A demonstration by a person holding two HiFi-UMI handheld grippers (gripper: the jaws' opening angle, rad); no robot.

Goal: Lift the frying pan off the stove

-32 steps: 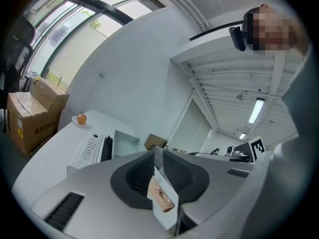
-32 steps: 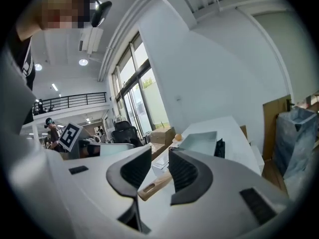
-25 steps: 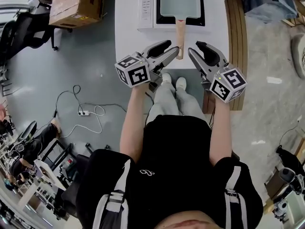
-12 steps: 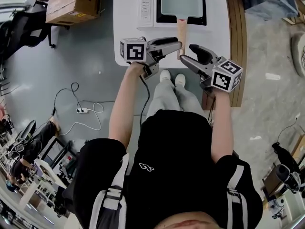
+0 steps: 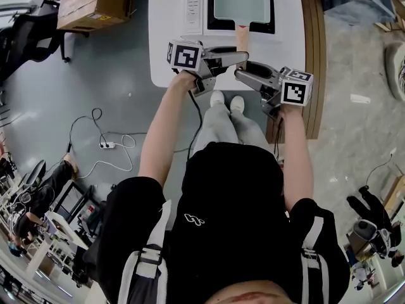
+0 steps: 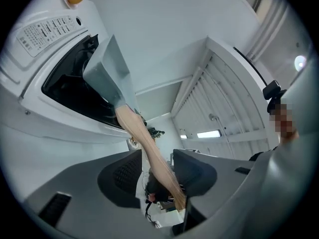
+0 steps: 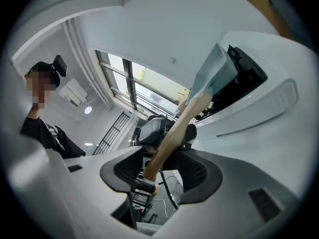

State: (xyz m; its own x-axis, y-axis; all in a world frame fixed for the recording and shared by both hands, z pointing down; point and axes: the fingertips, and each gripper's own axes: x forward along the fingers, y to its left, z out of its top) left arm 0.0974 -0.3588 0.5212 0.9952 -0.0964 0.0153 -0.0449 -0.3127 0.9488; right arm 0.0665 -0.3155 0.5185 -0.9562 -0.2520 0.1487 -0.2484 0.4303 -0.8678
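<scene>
Frying pan (image 5: 243,2) is sitting on the stove (image 5: 195,8) at the worktop's (image 5: 166,43) far end, with its wooden handle (image 5: 241,35) running straight back toward the person. Both tools are pointing level at the handle's free end from opposite sides. The left tool (image 6: 158,176) is straddling it slightly further up, and the right tool (image 7: 162,176) is straddling the very tip. Both sets of jaws have just been closing but are standing apart, handle between the pads, not clamped yet. I'm judging both need to be squeezing before any lift.

The grey rectangular frying pan (image 5: 239,2) is sitting on the white stove (image 5: 195,8). The stove is resting on the worktop (image 5: 166,49).
</scene>
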